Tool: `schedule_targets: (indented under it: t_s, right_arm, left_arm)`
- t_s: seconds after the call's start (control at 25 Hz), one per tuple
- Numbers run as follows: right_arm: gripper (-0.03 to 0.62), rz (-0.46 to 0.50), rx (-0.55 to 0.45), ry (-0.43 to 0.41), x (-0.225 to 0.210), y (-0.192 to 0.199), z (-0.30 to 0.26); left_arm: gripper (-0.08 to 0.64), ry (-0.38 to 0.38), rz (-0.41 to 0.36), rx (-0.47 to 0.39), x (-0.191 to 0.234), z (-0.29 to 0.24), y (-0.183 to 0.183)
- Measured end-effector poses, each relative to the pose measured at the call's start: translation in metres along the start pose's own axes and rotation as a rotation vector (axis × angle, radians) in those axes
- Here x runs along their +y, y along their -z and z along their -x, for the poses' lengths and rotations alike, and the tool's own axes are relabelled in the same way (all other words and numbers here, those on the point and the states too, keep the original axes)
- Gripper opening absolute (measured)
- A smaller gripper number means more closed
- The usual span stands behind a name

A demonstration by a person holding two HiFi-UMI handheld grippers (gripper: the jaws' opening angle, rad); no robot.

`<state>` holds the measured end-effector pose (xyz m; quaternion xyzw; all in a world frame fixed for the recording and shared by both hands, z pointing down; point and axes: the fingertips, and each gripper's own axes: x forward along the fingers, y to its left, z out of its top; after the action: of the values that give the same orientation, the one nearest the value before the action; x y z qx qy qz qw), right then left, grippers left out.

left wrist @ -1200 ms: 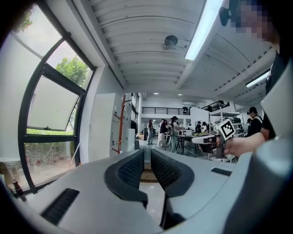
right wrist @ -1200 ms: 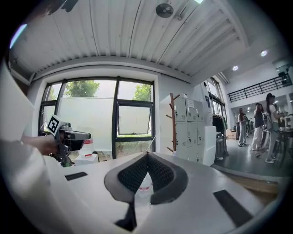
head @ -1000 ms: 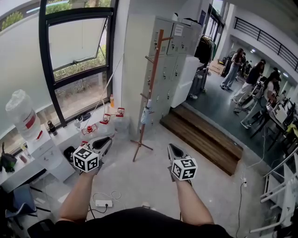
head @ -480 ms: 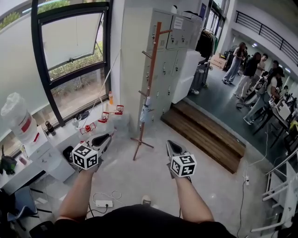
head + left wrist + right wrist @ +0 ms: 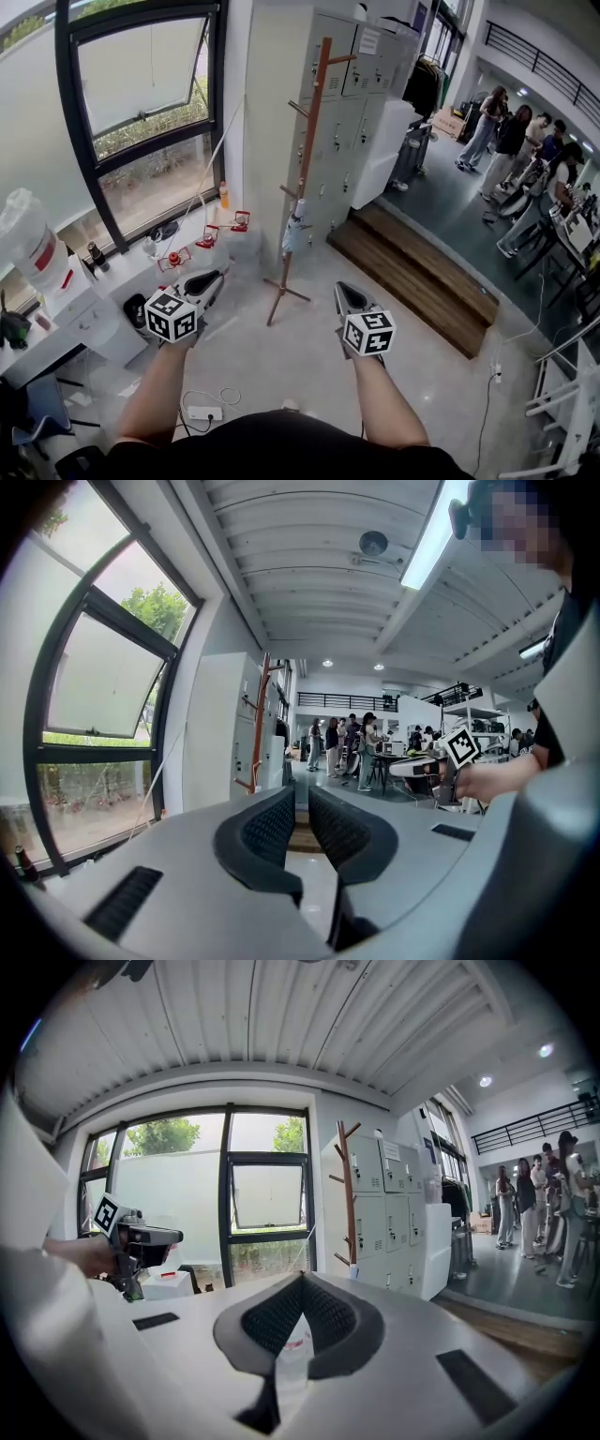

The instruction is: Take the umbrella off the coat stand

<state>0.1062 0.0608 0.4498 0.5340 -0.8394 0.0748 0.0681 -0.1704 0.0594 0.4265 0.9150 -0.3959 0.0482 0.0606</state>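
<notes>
Steep overhead view (coat stand (image 5: 301, 169) shared)

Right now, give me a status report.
Left gripper slightly open, right gripper shut, both empty. Umbrella hangs on coat stand, not yet reached. Path unobstructed.

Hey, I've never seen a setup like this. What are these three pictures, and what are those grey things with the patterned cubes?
Those are two-jaw grippers that a person carries, left and right; the cubes belong to them. One picture comes from a camera on the person's head, looking down; the other two come from cameras riding on each gripper. The left gripper has its jaws slightly apart, the right gripper has its tips together; both are empty. Ahead on the floor stands a wooden coat stand with a pale folded umbrella hanging from it.
</notes>
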Motion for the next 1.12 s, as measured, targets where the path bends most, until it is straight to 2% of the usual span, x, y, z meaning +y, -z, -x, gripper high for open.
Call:
schedule_targets:
  t_s: [0.6,1.12]
  right_arm:
    - [0.014,0.0,0.016,-0.058,-0.079,-0.017,-0.083]
    - [0.013,0.011,0.033,-0.093,-0.151,-0.014,-0.132]
  left_arm:
    - [0.054,-0.049,0.01,0.003,0.036,-0.097,-0.02]
    - [0.054,-0.075,0.02,0.015,0.05,-0.187,-0.015]
